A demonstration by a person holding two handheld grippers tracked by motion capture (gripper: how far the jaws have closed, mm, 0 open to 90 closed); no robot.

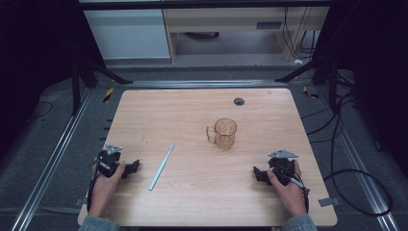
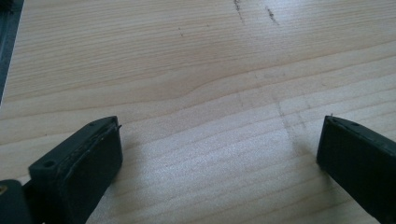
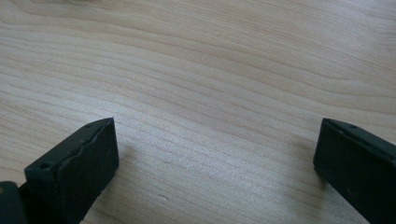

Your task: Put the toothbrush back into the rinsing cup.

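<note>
Left tongs (image 1: 131, 168) rest on the wooden tabletop (image 1: 202, 202) near its left edge, jaws wide, nothing between them; right tongs (image 1: 258, 174) rest near the right edge, jaws wide too, nothing held; pale blue toothbrush (image 1: 161, 166) lies diagonally just right of the left tongs; clear amber glass mug (image 1: 224, 133) stands upright mid-tabletop, handle to its left, well apart from both tongs.

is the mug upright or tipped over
Upright: the mug stands on the table, its round open rim facing up, handle at its left.
</note>
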